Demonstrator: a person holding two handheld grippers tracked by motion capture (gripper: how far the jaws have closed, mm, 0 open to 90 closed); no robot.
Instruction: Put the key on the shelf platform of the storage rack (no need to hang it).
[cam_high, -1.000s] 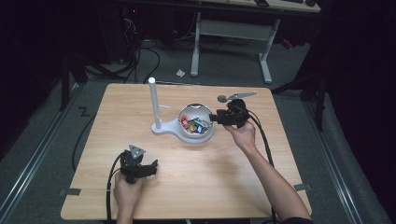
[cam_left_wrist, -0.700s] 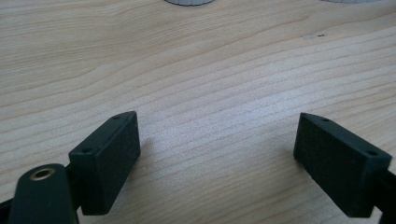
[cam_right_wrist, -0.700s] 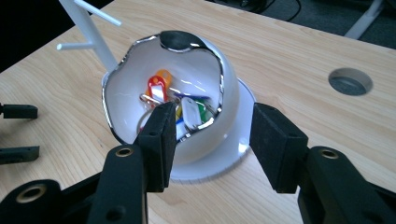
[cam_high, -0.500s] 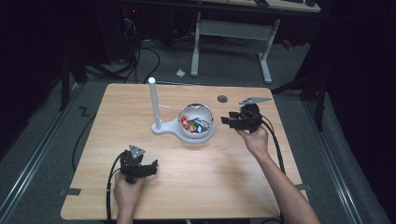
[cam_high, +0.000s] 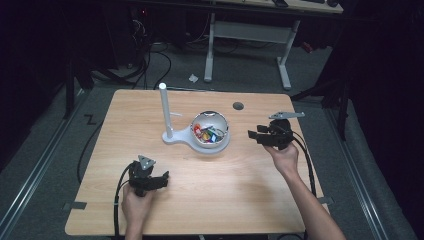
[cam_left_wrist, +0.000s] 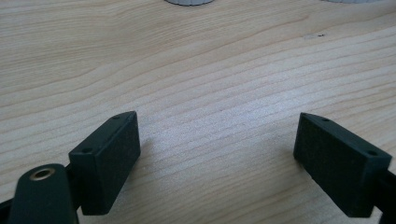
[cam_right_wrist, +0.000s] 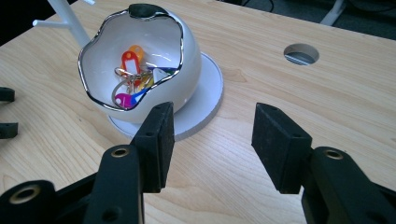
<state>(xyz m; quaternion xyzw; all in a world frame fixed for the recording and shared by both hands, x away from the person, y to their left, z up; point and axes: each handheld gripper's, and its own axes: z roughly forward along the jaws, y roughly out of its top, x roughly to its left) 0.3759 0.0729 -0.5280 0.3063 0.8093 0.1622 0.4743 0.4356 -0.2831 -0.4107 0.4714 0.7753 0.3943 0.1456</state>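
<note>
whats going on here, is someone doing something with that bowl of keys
A person sits at a wooden table with a gripper in each hand. The right gripper has just drawn back from the white bowl of coloured key tags; its jaws have just been opening, with nothing between them. The left gripper rests low over bare wood near the front edge, open and empty. The bowl sits on a white stand with an upright post.

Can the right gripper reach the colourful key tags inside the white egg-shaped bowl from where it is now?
Probably yes. The right gripper is open and empty, and the white egg-shaped bowl turns its wide opening toward it. Nothing lies between them; the colourful key tags sit uncovered inside.
</note>
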